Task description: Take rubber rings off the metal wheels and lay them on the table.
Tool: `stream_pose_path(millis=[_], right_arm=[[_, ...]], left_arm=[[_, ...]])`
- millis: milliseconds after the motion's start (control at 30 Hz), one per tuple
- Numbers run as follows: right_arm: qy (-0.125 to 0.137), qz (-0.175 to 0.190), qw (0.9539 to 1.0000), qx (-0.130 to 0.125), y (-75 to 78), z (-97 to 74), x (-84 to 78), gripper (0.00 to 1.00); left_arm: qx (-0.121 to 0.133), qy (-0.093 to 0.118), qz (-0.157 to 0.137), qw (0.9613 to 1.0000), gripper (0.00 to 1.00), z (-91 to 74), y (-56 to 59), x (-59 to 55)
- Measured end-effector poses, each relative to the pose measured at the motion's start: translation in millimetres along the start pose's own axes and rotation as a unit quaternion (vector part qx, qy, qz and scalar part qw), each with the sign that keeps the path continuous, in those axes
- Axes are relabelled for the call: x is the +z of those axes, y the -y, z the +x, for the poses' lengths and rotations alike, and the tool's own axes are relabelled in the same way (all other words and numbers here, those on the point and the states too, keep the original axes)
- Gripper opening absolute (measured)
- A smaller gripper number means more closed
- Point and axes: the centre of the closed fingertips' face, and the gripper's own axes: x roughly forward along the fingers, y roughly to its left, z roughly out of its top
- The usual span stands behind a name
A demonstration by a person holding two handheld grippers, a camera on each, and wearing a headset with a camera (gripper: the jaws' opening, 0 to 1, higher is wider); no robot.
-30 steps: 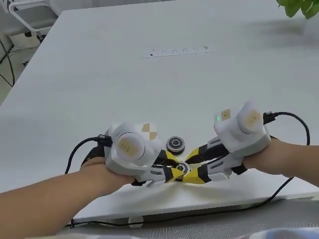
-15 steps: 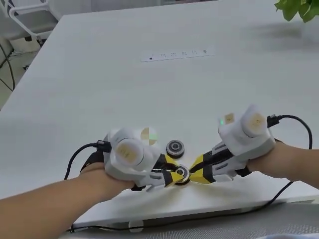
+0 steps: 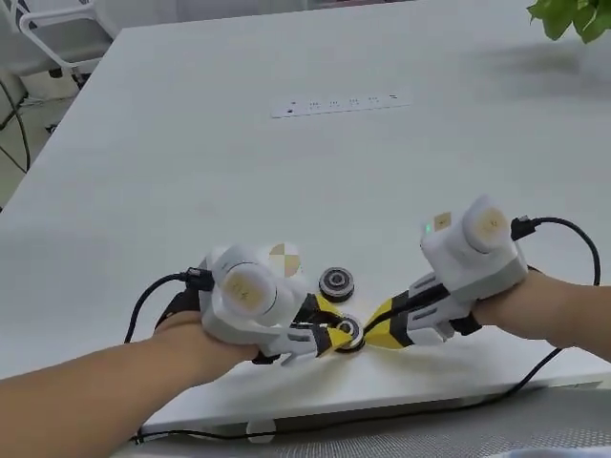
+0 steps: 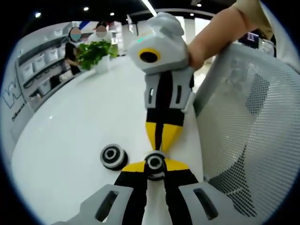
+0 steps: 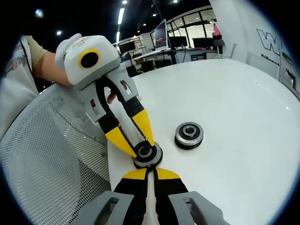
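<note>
Two metal wheels, both apparently with black rubber rings on. The first wheel (image 5: 146,153), at the table's (image 3: 286,172) near edge, is pinched by the left hand-held gripper (image 4: 155,166). The right hand-held gripper (image 5: 147,172), jaws nearly together, nips its rim. The second wheel (image 3: 336,281) lies just beyond it. All removal remains.

White desk (image 3: 286,172): broad, matte, evenly lit, with a strip of sockets (image 3: 332,103) set flush in its top toward the far side. Green leaves of a potted plant (image 3: 571,14) overhang the far right corner. A white chair frame (image 3: 52,24) stands beyond the far left corner, with dark cables (image 3: 11,105) on the floor beside it. A grey mesh chair back (image 4: 243,126) sits just beside the near edge. Shelving with storage bins (image 4: 40,63) lines one wall. The dark ceiling carries spotlights and a strip light (image 4: 149,6). In the right gripper view, monitors (image 5: 161,33) stand on further desks, and a white wall (image 5: 272,40) bears large lettering.
</note>
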Motion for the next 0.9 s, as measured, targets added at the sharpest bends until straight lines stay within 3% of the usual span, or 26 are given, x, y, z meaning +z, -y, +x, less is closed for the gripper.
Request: stream_pose_path(millis=[300, 533, 700, 900], right_arm=[[0.001, 0.044, 0.9990, -0.003, 3.0, -1.0, 1.0, 0.00], [0.021, 0.095, 0.9952, 0.005, -0.7, -6.0, 6.2, 0.00], [0.046, 0.117, 0.9919, 0.019, -2.5, -11.4, 12.9, 0.00], [0.049, 0.117, 0.9917, 0.019, -1.0, -10.6, 11.2, 0.00]], left_arm=[[0.003, -0.003, 0.004, 1.0000, 0.14, 0.3, 0.1, -0.1], [0.005, -0.004, 0.004, 1.0000, 0.13, 0.5, 0.0, -0.3], [0.007, -0.006, 0.006, 0.9999, 0.13, 0.5, 0.0, -0.3], [0.008, -0.006, 0.006, 0.9999, 0.13, 0.6, 0.1, -0.5]])
